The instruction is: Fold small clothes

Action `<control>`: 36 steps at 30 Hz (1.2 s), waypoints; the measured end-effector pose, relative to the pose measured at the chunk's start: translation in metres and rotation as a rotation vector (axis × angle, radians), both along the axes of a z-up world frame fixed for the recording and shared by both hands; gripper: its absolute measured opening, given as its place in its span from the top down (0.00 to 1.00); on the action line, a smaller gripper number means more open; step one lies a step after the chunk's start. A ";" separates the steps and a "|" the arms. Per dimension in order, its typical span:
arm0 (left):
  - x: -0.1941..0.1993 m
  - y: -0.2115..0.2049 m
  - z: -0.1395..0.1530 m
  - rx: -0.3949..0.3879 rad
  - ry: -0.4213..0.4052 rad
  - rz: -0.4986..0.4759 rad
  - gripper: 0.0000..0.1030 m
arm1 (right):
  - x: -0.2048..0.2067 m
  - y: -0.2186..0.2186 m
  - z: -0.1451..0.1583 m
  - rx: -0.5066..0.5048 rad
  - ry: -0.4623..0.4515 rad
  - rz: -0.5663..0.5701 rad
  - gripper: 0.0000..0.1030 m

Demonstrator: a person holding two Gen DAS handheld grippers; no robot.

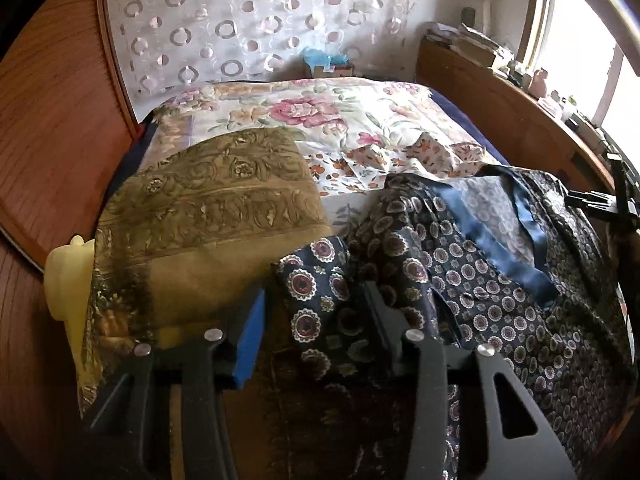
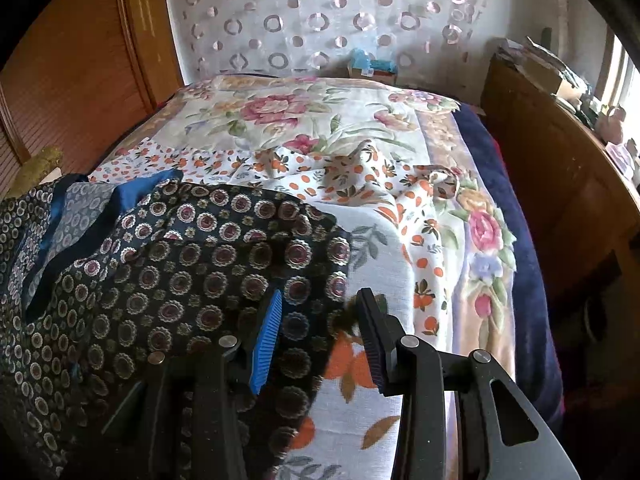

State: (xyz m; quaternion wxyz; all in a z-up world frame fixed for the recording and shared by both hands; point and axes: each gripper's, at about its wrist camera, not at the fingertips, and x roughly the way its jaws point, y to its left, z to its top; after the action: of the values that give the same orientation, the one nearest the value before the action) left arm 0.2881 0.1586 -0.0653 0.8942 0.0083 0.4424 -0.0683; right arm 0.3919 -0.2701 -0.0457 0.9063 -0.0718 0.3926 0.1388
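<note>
The navy medallion-print garment (image 2: 168, 280) lies rumpled across the lower left of the right wrist view, on the floral bedspread (image 2: 320, 120), its blue satin lining (image 1: 496, 248) turned out; judged from that, folding it has barely begun. The right tool (image 2: 320, 332) stands open astride the garment's edge, gripping nothing. The left tool (image 1: 316, 320) is also parted, with navy cloth between its fingers, apparently not pinched. An olive patterned cloth (image 1: 216, 216) at left centre looks already folded flat. An orange-dotted white piece (image 2: 340, 176) beyond lies crumpled, still to do.
</note>
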 end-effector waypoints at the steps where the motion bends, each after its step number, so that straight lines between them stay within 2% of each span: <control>1: 0.000 0.000 -0.001 0.002 0.001 0.002 0.56 | 0.000 0.001 0.000 0.002 -0.001 0.004 0.64; 2: 0.000 -0.001 -0.001 0.000 -0.001 0.003 0.59 | -0.001 0.004 0.001 0.011 0.001 0.023 0.79; 3: -0.001 -0.001 0.000 -0.007 -0.004 -0.003 0.71 | -0.003 0.007 0.001 0.017 0.007 0.046 0.94; 4: -0.002 -0.002 0.002 -0.017 -0.012 -0.010 0.86 | -0.005 0.012 0.002 0.007 0.003 0.060 0.95; 5: -0.004 -0.003 0.006 -0.026 -0.022 -0.014 0.92 | -0.009 0.015 0.003 -0.004 -0.011 0.072 0.96; 7: -0.012 -0.007 0.018 -0.048 -0.059 -0.030 0.96 | -0.020 0.019 0.010 0.009 -0.045 0.086 0.97; 9: -0.025 -0.015 0.037 -0.053 -0.113 -0.046 0.97 | -0.028 0.021 0.017 0.026 -0.070 0.091 0.98; 10: -0.032 -0.019 0.046 -0.056 -0.136 -0.053 0.97 | -0.046 0.022 0.031 0.056 -0.115 0.103 0.98; 13: -0.055 -0.031 0.071 -0.069 -0.204 -0.080 0.98 | -0.078 0.022 0.049 0.092 -0.170 0.130 0.98; 18: -0.104 -0.046 0.100 -0.102 -0.293 -0.118 0.98 | -0.142 0.017 0.065 0.136 -0.232 0.177 0.98; 23: -0.151 -0.047 0.094 -0.117 -0.314 -0.128 0.98 | -0.211 0.003 0.050 0.165 -0.237 0.209 0.98; 29: -0.208 -0.029 0.063 -0.156 -0.303 -0.089 0.98 | -0.277 -0.023 0.013 0.196 -0.188 0.200 0.98; 31: -0.226 -0.020 0.051 -0.179 -0.290 -0.068 0.98 | -0.296 -0.034 0.003 0.209 -0.165 0.190 0.98; 36: -0.259 -0.005 0.038 -0.168 -0.291 -0.021 0.98 | -0.327 -0.061 -0.013 0.205 -0.143 0.164 0.98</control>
State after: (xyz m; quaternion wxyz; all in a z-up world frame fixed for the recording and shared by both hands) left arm 0.0286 0.1534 -0.0271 0.9456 -0.0523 0.3008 -0.1125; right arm 0.0647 -0.3307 -0.0590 0.9202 -0.0205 0.3037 0.2462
